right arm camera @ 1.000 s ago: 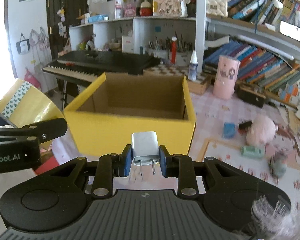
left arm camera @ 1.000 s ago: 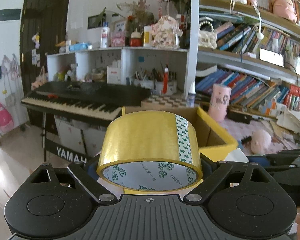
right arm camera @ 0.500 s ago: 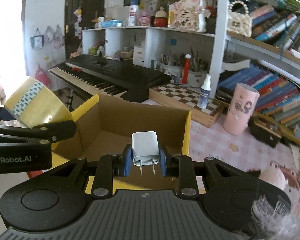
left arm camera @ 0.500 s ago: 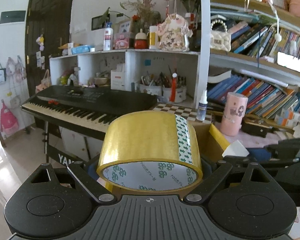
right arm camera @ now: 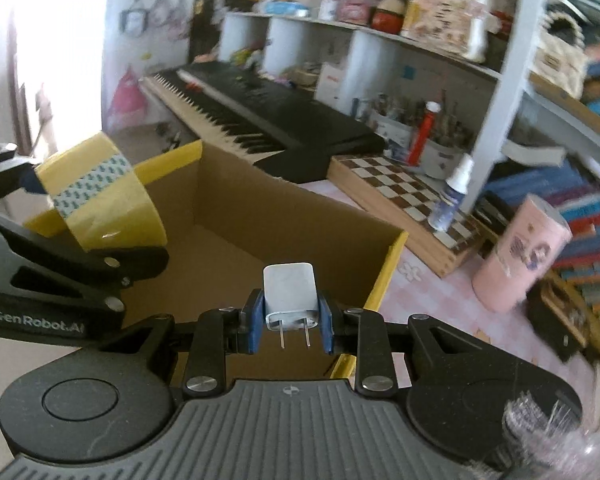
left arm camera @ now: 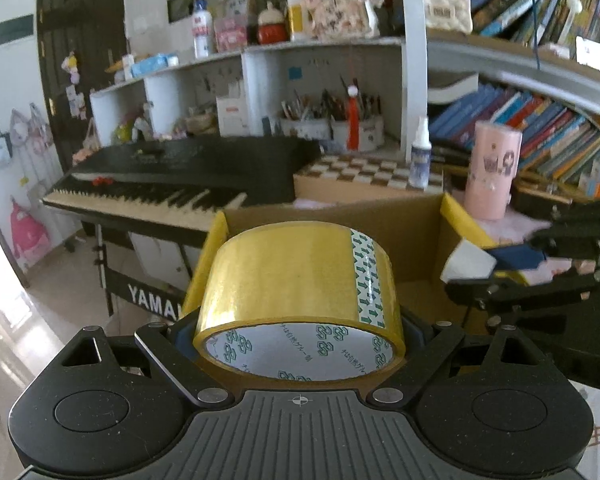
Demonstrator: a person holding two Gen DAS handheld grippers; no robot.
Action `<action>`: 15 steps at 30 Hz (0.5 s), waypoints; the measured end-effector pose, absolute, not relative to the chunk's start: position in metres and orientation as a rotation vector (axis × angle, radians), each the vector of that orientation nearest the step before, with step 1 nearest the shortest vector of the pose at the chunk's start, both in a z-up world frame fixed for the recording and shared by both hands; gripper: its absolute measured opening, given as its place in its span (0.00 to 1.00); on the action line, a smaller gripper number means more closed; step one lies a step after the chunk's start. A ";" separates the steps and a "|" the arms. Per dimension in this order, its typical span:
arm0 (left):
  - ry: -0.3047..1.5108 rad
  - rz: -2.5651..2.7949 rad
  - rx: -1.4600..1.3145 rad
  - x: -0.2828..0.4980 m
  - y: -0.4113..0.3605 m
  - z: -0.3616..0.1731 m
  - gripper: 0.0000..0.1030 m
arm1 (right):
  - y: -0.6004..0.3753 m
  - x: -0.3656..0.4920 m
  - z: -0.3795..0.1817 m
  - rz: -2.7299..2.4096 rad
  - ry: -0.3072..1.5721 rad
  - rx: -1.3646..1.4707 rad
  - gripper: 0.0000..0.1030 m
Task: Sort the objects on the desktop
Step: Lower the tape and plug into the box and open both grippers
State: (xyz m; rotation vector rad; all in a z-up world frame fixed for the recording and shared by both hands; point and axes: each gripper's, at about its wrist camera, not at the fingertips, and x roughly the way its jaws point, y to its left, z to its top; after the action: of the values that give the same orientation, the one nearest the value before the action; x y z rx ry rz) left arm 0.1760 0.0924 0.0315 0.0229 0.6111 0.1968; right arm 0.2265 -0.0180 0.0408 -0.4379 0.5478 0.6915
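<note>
Left wrist view first: my left gripper point(left arm camera: 300, 320) has its jaws spread wide and clamped on a roll of yellow packing tape point(left arm camera: 300, 292), the blue pads pressing its two sides and the printed white core facing back at me. Straight ahead of the jaws, past the roll, I see the open cardboard box point(left arm camera: 416, 220) with its yellow outer walls, and beyond that the black Yamaha keyboard point(left arm camera: 172, 176) off to the left of the jaws. To the right of the jaws my right gripper point(left arm camera: 496, 256) comes in from the edge, with the white charger point(left arm camera: 468, 260) pinched in it over the box's near right corner. In the right wrist view, the right gripper's jaws are closed tight on that white wall charger, held between the blue pads point(right arm camera: 252, 324) with its two metal prongs pointing back toward the camera. The brown inside of the box lies directly ahead of and below these jaws. To their left the tape roll hangs in the left gripper above the box's left wall. Ahead and to the right of the jaws, on the pink checked counter point(right arm camera: 432, 292), stand a chessboard point(right arm camera: 404, 196), a small spray bottle point(right arm camera: 452, 196) and a pink tumbler point(right arm camera: 520, 256).
</note>
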 end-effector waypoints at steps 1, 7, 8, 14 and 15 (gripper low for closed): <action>0.625 0.199 0.017 0.179 0.092 0.030 0.90 | -0.016 0.230 0.040 0.705 0.546 -0.463 0.25; 0.700 0.209 0.035 0.190 0.089 0.018 0.90 | -0.009 0.250 0.029 0.789 0.565 -0.598 0.25; 0.710 0.209 0.042 0.191 0.087 0.016 0.90 | -0.008 0.252 0.027 0.802 0.568 -0.620 0.25; 0.760 0.215 0.041 0.199 0.084 0.008 0.90 | 0.002 0.263 0.012 0.878 0.573 -0.757 0.25; 0.767 0.215 0.037 0.200 0.085 0.007 0.90 | 0.003 0.264 0.010 0.888 0.573 -0.777 0.25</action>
State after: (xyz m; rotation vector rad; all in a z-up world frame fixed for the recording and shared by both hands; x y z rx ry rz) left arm 0.2004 0.0851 0.0073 0.0367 0.7671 0.2155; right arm 0.2639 0.0031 0.0096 -0.7766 0.5729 0.8880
